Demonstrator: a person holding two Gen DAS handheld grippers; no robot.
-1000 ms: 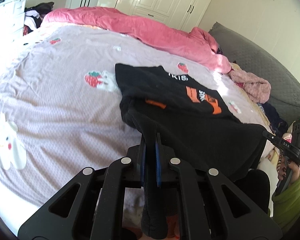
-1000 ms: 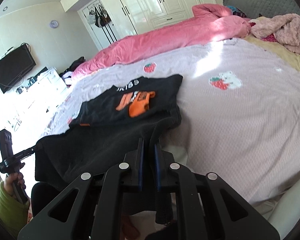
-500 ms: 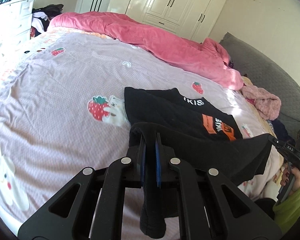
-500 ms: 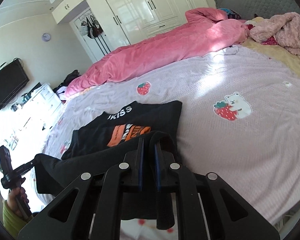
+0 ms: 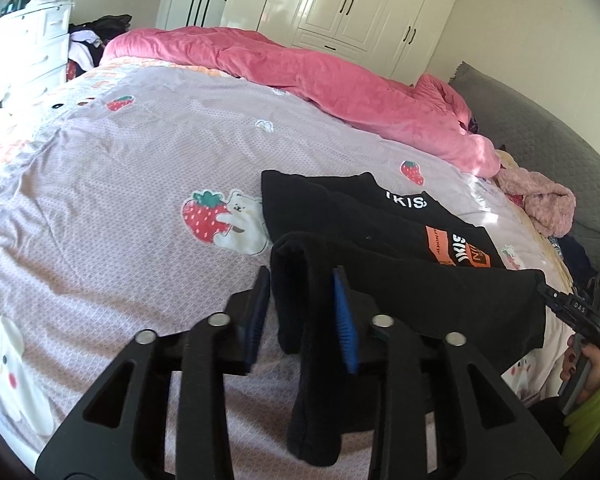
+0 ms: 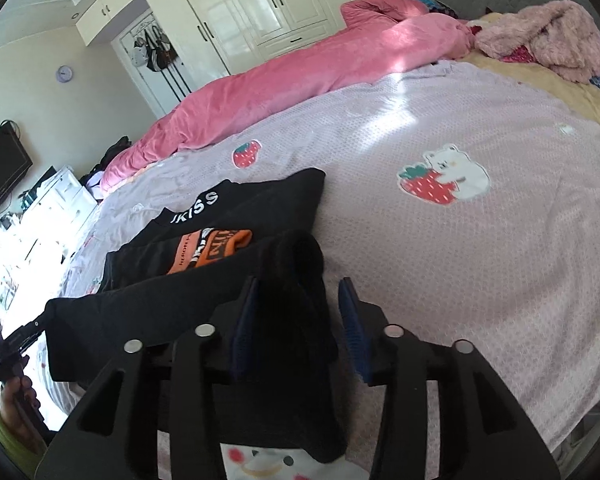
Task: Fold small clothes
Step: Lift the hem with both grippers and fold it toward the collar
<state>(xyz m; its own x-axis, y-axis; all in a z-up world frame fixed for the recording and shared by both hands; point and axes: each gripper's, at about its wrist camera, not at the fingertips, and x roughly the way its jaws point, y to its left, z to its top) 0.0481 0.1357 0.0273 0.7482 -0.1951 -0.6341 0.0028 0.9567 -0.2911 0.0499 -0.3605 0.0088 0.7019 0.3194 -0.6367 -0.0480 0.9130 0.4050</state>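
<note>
Left wrist view: the left gripper (image 5: 302, 312) has just been opening, jaws now parted a little, and the black shirt (image 5: 384, 236) still hangs between them, its hem brushing the right pad with a gap at the left. That shirt lies on the lilac bedsheet (image 5: 120, 184), running off toward two o'clock. On the right wrist camera, the right gripper (image 6: 298, 326) has just been opening too, jaws moderately apart, the shirt's folded edge loose between them, stretching away to ten o'clock.
</note>
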